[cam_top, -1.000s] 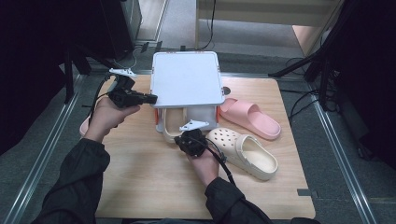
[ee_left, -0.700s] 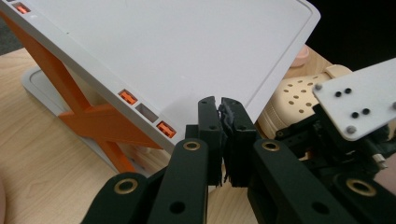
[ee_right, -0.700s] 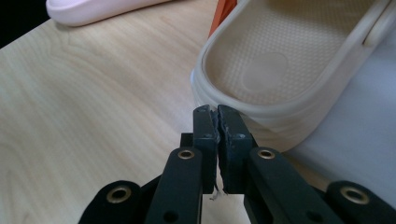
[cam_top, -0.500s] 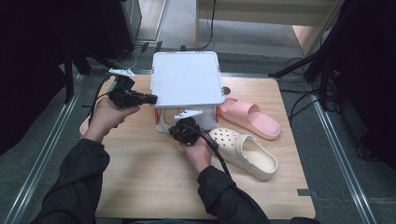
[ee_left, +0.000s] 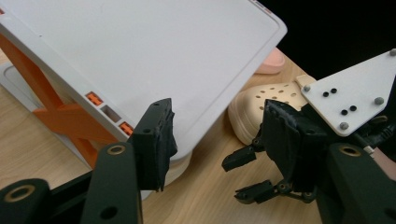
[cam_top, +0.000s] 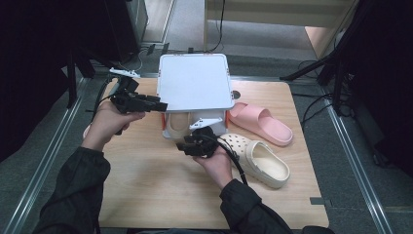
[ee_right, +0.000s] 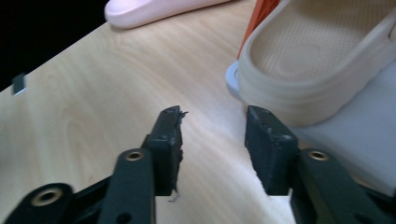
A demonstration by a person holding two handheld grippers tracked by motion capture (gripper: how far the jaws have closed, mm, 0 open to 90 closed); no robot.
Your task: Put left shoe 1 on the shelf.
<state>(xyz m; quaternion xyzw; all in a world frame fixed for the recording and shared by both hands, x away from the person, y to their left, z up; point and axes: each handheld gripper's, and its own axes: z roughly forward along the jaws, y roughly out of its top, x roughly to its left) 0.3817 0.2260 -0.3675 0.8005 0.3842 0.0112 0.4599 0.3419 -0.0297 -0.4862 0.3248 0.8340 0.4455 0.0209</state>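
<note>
- Left gripper (cam_top: 160,105) sits in the upper left of the high view, right at the left edge of the white shelf top (cam_top: 195,80). Its jaws have just been opening and stand apart, with nothing pinched; in the left gripper view the shelf's white edge (ee_left: 154,60) sits just past the near jaw.
- Right gripper (cam_top: 187,145) is dead centre in the high view, just in front of the rack. Its jaws have just been opening too and are released, bare wood of the table (ee_right: 116,84) between them.
- The beige slipper (ee_right: 317,60) is parked on the rack's lower level, upper right of the right gripper view, just past the open jaws and not touched by them. From above it peeks out under the shelf (cam_top: 178,124).
- Its partner, the beige clog (cam_top: 258,161), lies on the table right of centre, beside the right hand (cam_top: 214,165).
- A pink slide (cam_top: 263,122) lies behind the clog, right of the rack.
- Orange rack legs (ee_left: 56,107) show at left in the left gripper view.
</note>
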